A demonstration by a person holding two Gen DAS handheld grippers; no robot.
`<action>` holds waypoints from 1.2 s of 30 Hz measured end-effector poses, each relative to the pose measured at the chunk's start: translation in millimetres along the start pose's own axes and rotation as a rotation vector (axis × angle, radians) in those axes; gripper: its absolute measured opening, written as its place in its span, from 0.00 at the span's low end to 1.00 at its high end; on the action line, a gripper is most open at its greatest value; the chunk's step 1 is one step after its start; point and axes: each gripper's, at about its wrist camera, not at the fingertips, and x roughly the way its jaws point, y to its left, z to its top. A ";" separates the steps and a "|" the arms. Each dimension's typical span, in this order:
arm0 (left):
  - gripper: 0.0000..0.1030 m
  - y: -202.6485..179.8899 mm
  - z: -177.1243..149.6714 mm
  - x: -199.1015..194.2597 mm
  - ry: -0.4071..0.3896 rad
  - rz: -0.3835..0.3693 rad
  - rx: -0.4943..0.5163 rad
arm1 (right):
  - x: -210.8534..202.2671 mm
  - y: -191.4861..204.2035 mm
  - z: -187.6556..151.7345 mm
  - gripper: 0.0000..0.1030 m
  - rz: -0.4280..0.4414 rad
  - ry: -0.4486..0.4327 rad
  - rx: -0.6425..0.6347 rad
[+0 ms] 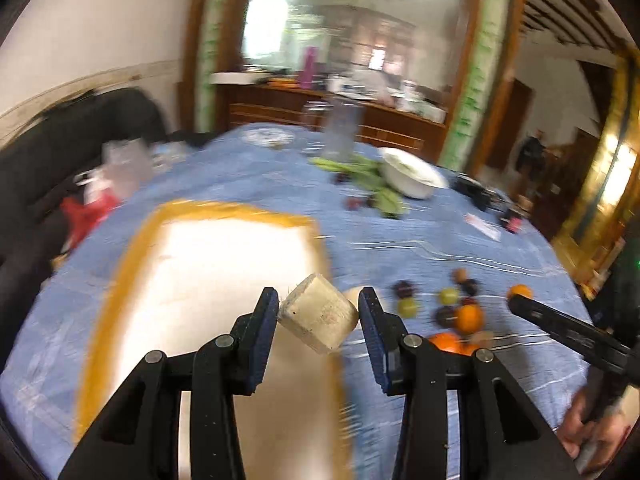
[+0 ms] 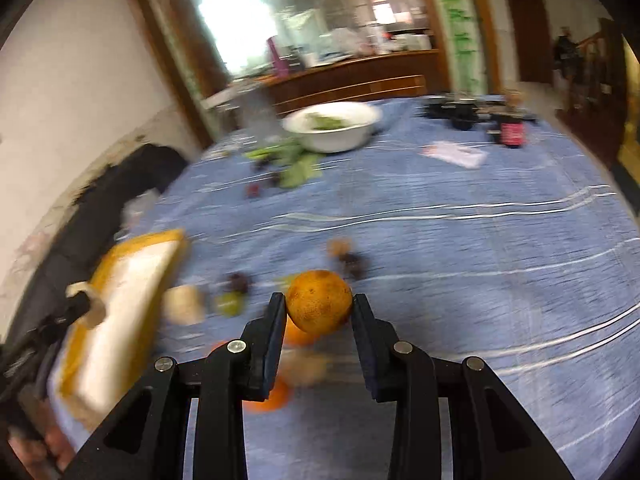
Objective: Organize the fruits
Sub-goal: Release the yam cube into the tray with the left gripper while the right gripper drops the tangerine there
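Observation:
My left gripper is shut on a pale cut fruit chunk and holds it over the right edge of a white tray with a yellow rim. My right gripper is shut on an orange and holds it above the blue tablecloth. Loose fruit lies on the cloth: oranges, green grapes and dark plums. In the right wrist view the tray sits at the left, with more oranges under my fingers.
A white bowl with greens stands at the far side, with leafy greens beside it. A clear jug, a plate, a red bag, papers and dark items lie around the table.

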 end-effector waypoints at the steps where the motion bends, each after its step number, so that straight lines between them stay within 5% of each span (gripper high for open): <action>1: 0.39 10.5 -1.3 -2.8 0.000 0.020 -0.016 | -0.1 18.4 -2.5 0.35 0.028 0.010 -0.025; 7: 0.39 70.9 -16.2 -6.0 0.038 0.114 -0.123 | 17.5 123.8 -26.9 0.35 0.164 0.089 -0.180; 14: 0.39 107.2 -33.6 -10.3 0.056 0.178 -0.180 | 52.4 199.1 -62.5 0.36 0.192 0.180 -0.333; 23: 0.40 109.5 -35.5 -16.4 0.027 0.222 -0.155 | 84.2 217.9 -90.5 0.36 0.141 0.259 -0.404; 27: 0.57 104.7 -32.9 -26.6 -0.003 0.224 -0.152 | 82.4 222.6 -94.1 0.37 0.127 0.250 -0.434; 32: 0.64 91.7 -29.0 -42.7 -0.042 0.244 -0.121 | 75.5 223.5 -95.7 0.38 0.138 0.249 -0.440; 36: 0.70 83.0 -26.8 -53.3 -0.061 0.242 -0.111 | 57.1 220.5 -92.7 0.49 0.145 0.202 -0.439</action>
